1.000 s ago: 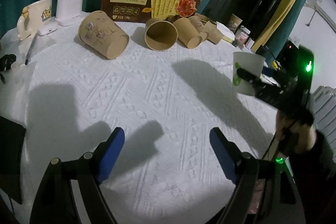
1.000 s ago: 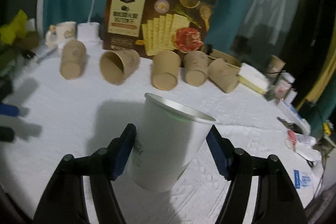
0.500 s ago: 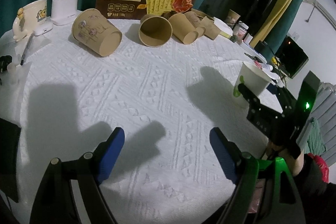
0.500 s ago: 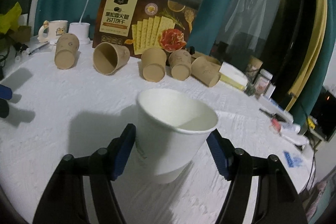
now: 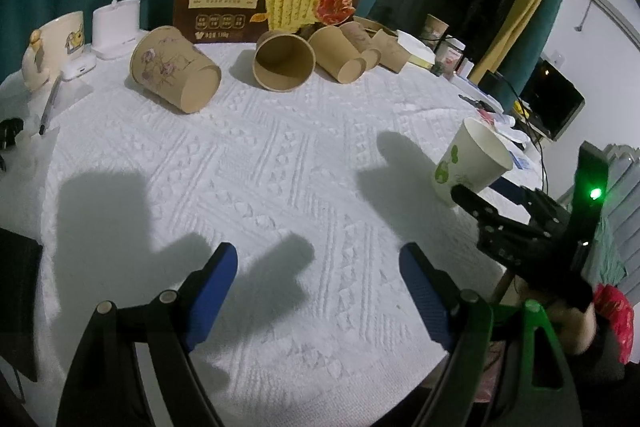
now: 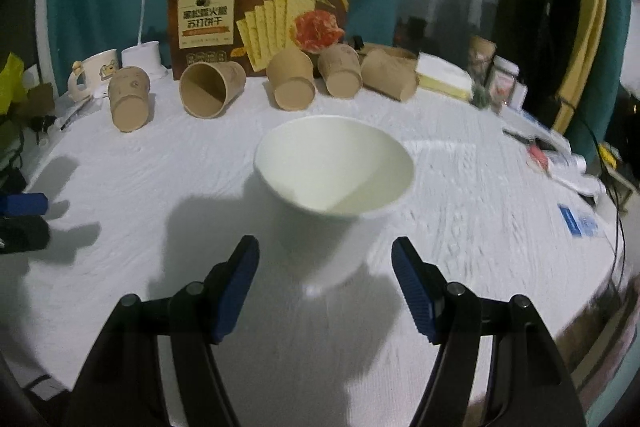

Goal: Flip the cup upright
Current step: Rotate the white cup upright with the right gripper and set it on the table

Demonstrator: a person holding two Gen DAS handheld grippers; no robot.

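White tablecloth: white cup stands mouth-up just ahead of your right gripper, fingers spread, apparently clear of it. Back straight out; don't clip the rim. Left gripper spread, empty.

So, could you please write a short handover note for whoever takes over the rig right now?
Right hand-held gripper: open, empty, just behind the white cup, fingers clear of its sides.
Left hand-held gripper: open, empty, over bare tablecloth.
White cup: mouth up on the cloth near the table's right side, no longer held; it looks upright, though fisheye distortion makes a slight lean hard to rule out.
Brown cups: five lying on their sides in front of the cracker box.
Done: white cup flipped and released.
Left: probably back the right gripper away; the brown cups are untouched.
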